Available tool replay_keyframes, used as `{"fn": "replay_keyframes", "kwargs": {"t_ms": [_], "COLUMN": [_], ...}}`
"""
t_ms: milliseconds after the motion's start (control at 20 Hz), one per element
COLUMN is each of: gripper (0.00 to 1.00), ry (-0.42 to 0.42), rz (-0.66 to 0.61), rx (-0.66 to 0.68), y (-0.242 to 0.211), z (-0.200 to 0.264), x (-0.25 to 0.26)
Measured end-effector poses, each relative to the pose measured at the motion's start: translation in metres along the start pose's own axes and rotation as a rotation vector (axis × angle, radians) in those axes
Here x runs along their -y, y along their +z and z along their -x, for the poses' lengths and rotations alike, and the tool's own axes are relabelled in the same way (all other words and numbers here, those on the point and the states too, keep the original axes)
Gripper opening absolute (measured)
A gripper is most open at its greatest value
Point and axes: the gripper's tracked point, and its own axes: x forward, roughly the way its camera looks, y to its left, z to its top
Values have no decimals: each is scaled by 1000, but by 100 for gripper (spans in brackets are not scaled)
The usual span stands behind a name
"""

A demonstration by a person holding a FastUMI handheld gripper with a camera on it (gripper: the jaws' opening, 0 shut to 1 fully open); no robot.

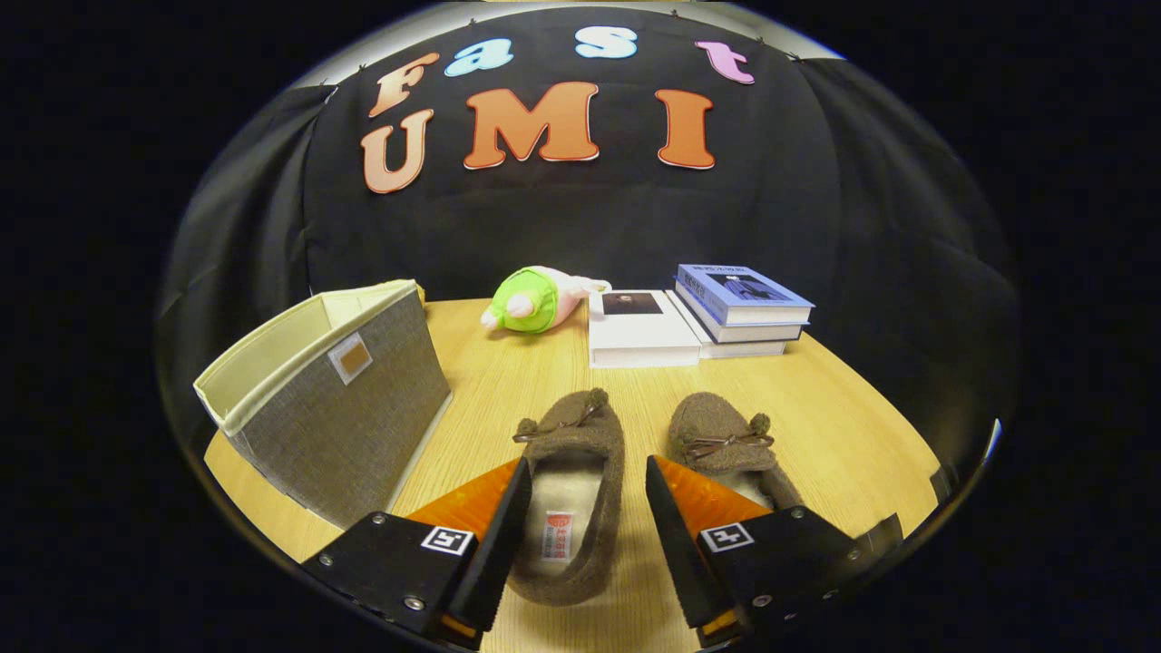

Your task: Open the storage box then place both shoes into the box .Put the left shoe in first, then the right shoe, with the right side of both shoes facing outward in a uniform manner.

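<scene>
Two brown fuzzy slippers with small bows lie on the wooden table (843, 399). The left shoe (580, 453) lies between my fingers, toe pointing away, its pale lining and label showing. The right shoe (726, 440) sits just beyond the right finger, partly hidden by it. My gripper (588, 473) is open, its fingers on either side of the left shoe's opening and not pressing it. A grey fabric storage box (340, 399) with a cream lining stands to the left of the fingers, its top open.
A green and pink plush toy (535, 299) lies at the back of the table. A white book (639, 331) and a stack of books with a blue cover (739, 304) lie behind the shoes. The black cloth wall rises behind them.
</scene>
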Motion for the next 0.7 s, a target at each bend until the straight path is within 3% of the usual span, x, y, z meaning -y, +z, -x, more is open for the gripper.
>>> {"fn": "replay_keyframes", "kwargs": {"t_ms": [350, 400, 500, 700], "gripper": [44, 26, 4, 1], "ry": [-83, -89, -87, -89], "rz": [-35, -71, -141, -183], "rx": [-105, -136, -126, -101], "y": [-24, -31, -24, -4], "z": [-32, -35, -38, -30], "x": [15, 16, 15, 13]}}
